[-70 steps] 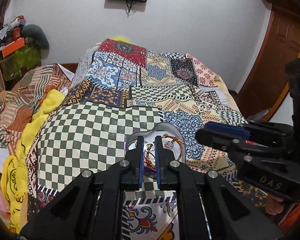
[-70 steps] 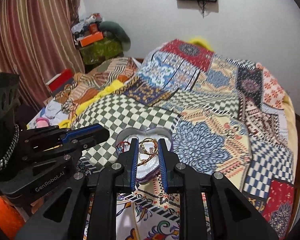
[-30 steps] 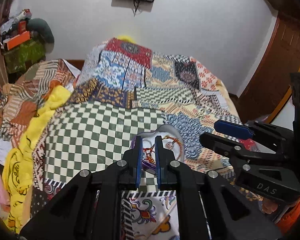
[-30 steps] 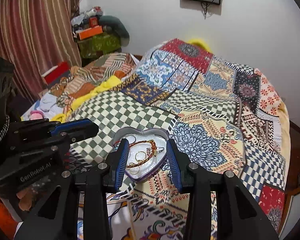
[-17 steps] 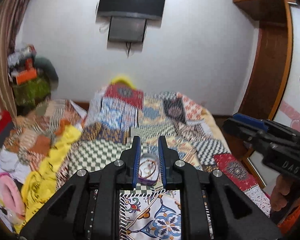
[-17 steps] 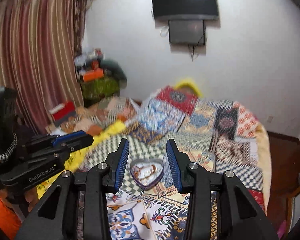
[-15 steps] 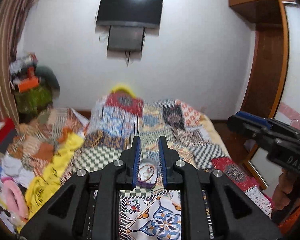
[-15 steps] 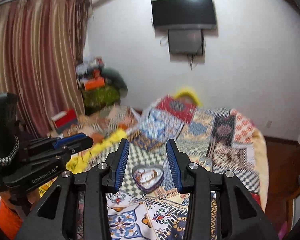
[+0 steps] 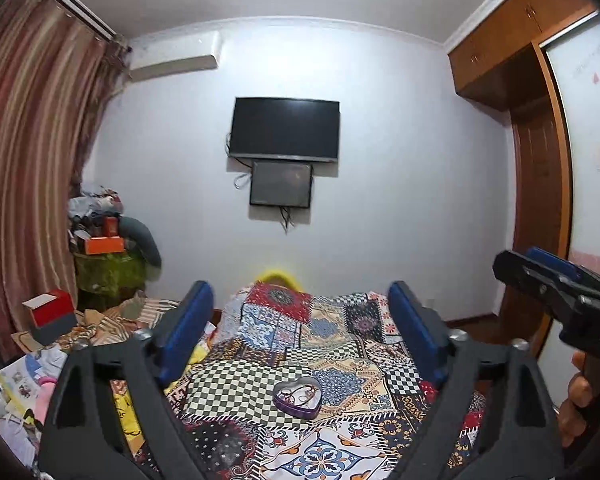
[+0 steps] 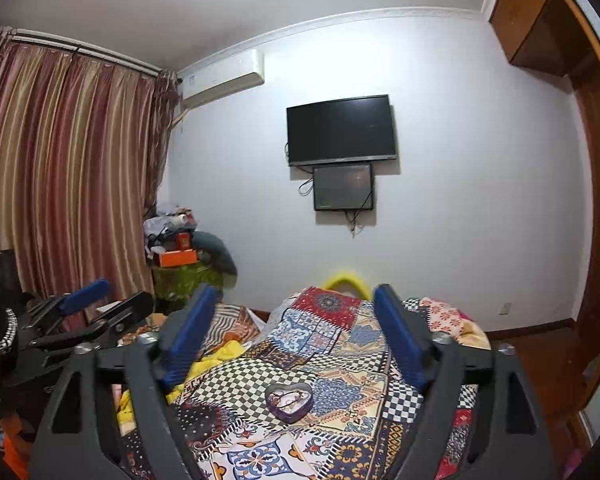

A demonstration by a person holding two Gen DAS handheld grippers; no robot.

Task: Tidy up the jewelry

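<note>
A purple heart-shaped tin (image 9: 297, 395) lies open on the patchwork bedspread (image 9: 332, 344) with bracelets and rings inside; it also shows in the right wrist view (image 10: 288, 401). My left gripper (image 9: 300, 336) is wide open, empty, held well back and above the tin. My right gripper (image 10: 294, 334) is also wide open and empty, held back from the bed. Each gripper shows at the edge of the other's view: the right one (image 9: 556, 284), the left one (image 10: 88, 308).
A wall TV (image 9: 285, 129) hangs over a smaller screen beyond the bed. Striped curtains (image 10: 60, 184) and a cluttered green stand (image 9: 108, 264) are on the left. A wooden wardrobe (image 9: 536, 184) stands on the right. Clothes and boxes lie left of the bed.
Both grippers pulled back and rose away from the tin, which now looks small and far. Both jaws went from nearly shut to wide open.
</note>
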